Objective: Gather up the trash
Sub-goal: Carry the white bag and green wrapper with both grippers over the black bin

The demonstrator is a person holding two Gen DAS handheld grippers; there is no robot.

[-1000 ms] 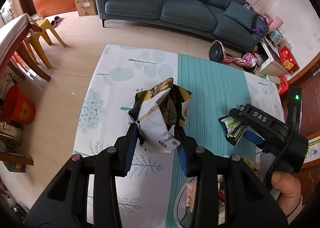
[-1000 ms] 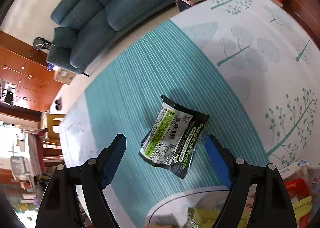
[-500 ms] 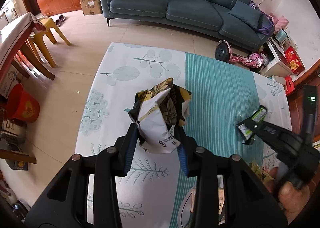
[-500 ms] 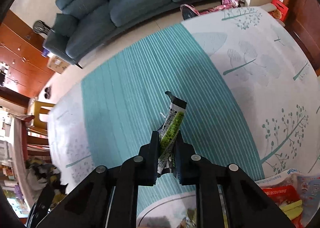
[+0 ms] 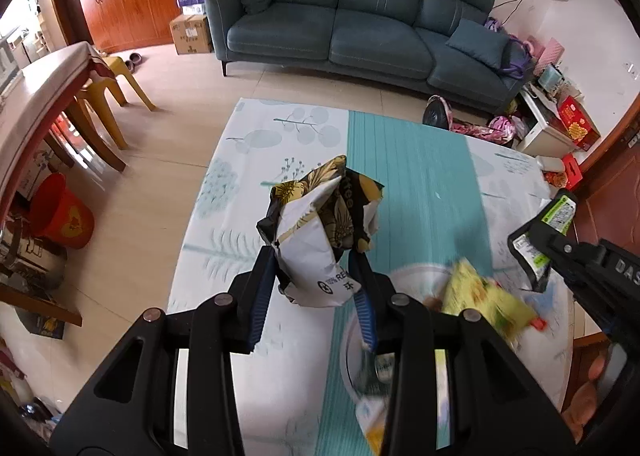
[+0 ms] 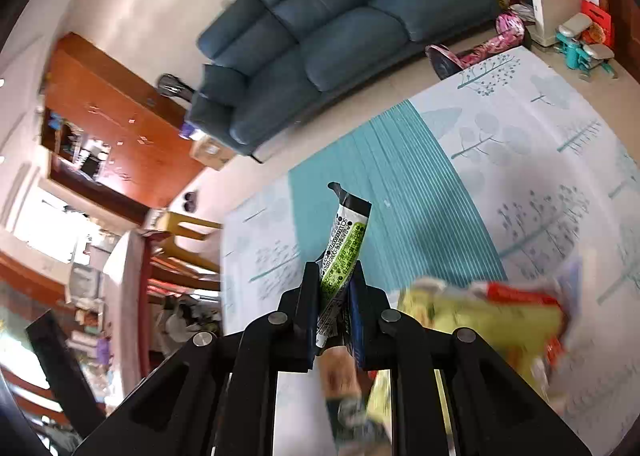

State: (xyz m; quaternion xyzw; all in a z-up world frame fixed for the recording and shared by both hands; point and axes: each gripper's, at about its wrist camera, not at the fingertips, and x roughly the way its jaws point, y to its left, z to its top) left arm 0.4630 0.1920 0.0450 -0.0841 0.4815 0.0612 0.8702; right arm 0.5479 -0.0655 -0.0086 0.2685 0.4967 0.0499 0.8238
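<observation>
My left gripper (image 5: 316,288) is shut on a crumpled white, black and gold snack bag (image 5: 316,240), held above the table. My right gripper (image 6: 335,308) is shut on a flattened green, white and black wrapper (image 6: 344,248) that stands up between its pads. In the left wrist view that right gripper (image 5: 538,252) comes in from the right with the same wrapper (image 5: 544,232), above a white round bin (image 5: 404,276) holding yellow and red wrappers (image 5: 484,304). The right wrist view shows those wrappers (image 6: 484,316) blurred, low on the right.
The table wears a white cloth with tree prints and a teal striped band (image 5: 416,175). Beyond it stands a dark blue sofa (image 5: 360,15). A wooden table with yellow stools (image 5: 108,83) and a red bucket (image 5: 64,211) are on the left floor.
The right gripper closed on the green wrapper that lay on the teal band and lifted it off the table. Both grippers rose and moved toward the white bin, the left still holding its bag.
</observation>
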